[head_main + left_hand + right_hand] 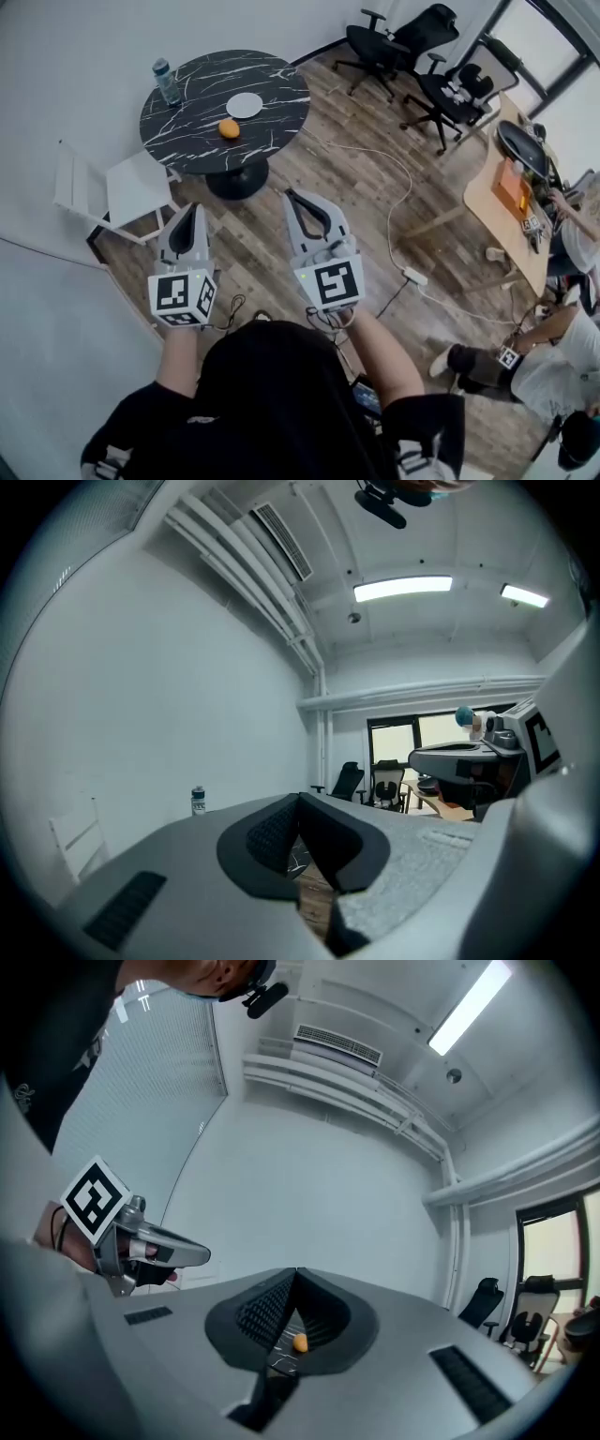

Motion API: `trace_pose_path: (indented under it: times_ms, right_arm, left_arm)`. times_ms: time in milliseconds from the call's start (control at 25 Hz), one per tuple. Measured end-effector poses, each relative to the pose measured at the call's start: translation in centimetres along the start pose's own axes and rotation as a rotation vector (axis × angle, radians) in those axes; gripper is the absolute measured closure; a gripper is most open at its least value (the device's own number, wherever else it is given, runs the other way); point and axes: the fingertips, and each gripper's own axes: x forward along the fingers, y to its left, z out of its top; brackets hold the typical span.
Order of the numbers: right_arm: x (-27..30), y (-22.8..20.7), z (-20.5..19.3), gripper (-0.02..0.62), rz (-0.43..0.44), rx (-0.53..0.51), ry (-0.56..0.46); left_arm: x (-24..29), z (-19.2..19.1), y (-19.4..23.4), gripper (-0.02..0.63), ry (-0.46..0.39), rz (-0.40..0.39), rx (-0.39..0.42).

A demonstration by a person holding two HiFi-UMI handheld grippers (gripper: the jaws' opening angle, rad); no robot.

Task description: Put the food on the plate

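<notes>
**Both claws shut and empty; food not yet on plate**

The person stands well back from the round table, with both grippers raised in front of the body. The left gripper has its jaws closed tip to tip, with nothing between them. The right gripper is the same, closed and carrying nothing.

The orange lies on the tabletop just beside the plate but not on it, and the plate is bare. A bottle stands at the table's edge, apart from both.

In the right gripper view the orange sits in line below the closed tips. This suggests that claw is being aimed at the fruit.

Assessment: the task has not begun, and the closed jaws look like a carrying posture for the approach. The next move calls for stepping up to the table and opening the right jaws before reaching. The fruit is round and is likely to roll if nudged from one side, so the pads should close on it evenly
</notes>
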Motion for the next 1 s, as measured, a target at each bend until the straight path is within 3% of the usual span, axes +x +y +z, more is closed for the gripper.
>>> trace_pose_path:
  times_ms: [560, 1000]
  right_arm:
    - [2.5, -0.9, -5.1, 0.598, -0.024, 0.021, 0.112]
    - [11.6, -8.9, -8.8, 0.598, 0.051, 0.073, 0.104]
  left_arm:
    - [3.9, -4.6, 2.5, 0.606, 0.105, -0.035, -0.027]
    - [16.0, -5.3, 4.1, 0.606, 0.16, -0.02, 0.013]
